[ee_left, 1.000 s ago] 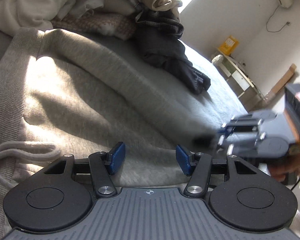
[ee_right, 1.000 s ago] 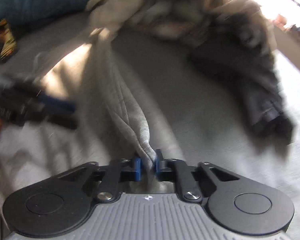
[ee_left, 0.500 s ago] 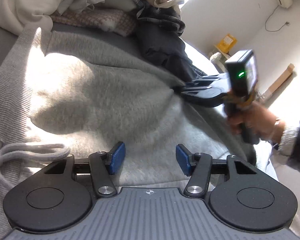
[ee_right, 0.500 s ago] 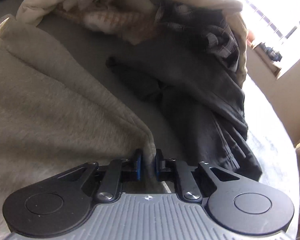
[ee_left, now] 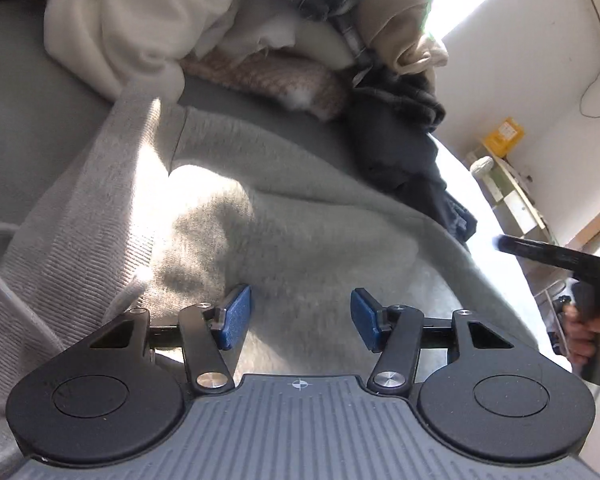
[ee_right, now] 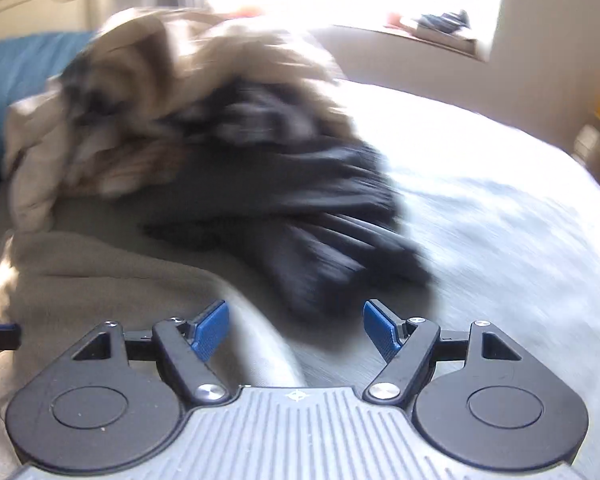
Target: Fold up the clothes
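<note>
The left hand-held gripper (ee_left: 300,320) is held half open over the grey sweatshirt (ee_left: 284,216), with nothing pinched between its blue pads; the cloth lies directly beneath and ahead of it. The right hand-held gripper (ee_right: 296,332) is seen with its jaws wide, having just been opening, and no fabric is caught between them, so the folded edge can be judged released. From the left wrist view the right one is seen off toward the right edge of the bed (ee_left: 460,168), gripped by a hand (ee_left: 584,332), apart from the sweatshirt's border. The sweatshirt is spread across the near part of the bed, its ribbed hem (ee_left: 80,240) running away along the left side and its long axis lying from near to far. Beyond it, toward the far edge, a pile of unfolded clothes (ee_left: 228,32) and a dark garment (ee_right: 300,208) are heaped. The left hand is judged nearer for the next fold.
</note>
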Demonstrator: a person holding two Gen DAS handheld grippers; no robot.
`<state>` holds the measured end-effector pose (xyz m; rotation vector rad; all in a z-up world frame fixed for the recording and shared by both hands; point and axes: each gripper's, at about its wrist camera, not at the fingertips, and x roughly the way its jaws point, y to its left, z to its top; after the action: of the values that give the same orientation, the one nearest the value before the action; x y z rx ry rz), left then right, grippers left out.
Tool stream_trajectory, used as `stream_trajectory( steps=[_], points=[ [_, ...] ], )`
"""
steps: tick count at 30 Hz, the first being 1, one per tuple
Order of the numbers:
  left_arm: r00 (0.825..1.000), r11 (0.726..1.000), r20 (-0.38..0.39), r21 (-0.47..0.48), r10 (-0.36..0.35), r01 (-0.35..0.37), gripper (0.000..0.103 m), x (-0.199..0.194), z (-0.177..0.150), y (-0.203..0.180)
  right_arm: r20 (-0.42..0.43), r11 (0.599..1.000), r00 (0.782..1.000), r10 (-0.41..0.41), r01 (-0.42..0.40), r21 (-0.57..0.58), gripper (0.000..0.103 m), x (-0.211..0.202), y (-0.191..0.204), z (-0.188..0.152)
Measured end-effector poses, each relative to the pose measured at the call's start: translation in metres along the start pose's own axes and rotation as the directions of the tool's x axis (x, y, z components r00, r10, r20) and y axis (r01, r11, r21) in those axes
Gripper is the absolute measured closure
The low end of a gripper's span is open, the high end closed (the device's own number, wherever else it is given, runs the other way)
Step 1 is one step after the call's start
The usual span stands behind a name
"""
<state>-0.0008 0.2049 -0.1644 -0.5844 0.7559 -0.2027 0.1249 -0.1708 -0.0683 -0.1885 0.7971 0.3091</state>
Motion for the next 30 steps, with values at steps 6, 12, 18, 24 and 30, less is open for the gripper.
stream_trajectory(
  steps=[6, 12, 18, 24, 30],
  points=[
    [1.000, 0.999, -0.003, 0.043, -0.030, 0.030, 0.045, -0.005, -0.003, -0.013, -0.159, 0.928, 0.942, -0.296, 0.323, 0.187, 0.018, -0.027, -0.089, -0.043],
    [0.995, 0.987, -0.025, 0.125, -0.094, 0.096, 0.045, 0.000, -0.011, -0.050, -0.311, 0.802, 0.910, -0.272, 0.393, 0.449, 0.005, -0.038, -0.168, -0.092],
    [0.988, 0.977, -0.078, 0.161, -0.132, 0.143, 0.045, 0.006, -0.027, -0.082, -0.432, 0.699, 0.901, 0.041, 0.283, 0.657, 0.010, 0.009, -0.190, -0.129],
    [0.983, 0.968, -0.114, 0.192, -0.144, 0.164, 0.045, 0.009, -0.040, -0.096, -0.255, 0.704, 0.967, 0.029, 0.161, 0.691, 0.082, -0.030, -0.178, -0.134],
    [0.982, 0.970, -0.136, 0.187, -0.133, 0.157, 0.045, 0.016, -0.042, -0.094, 0.093, 0.693, 0.989, -0.111, 0.010, 0.721, 0.092, -0.132, -0.183, -0.153]
  ],
)
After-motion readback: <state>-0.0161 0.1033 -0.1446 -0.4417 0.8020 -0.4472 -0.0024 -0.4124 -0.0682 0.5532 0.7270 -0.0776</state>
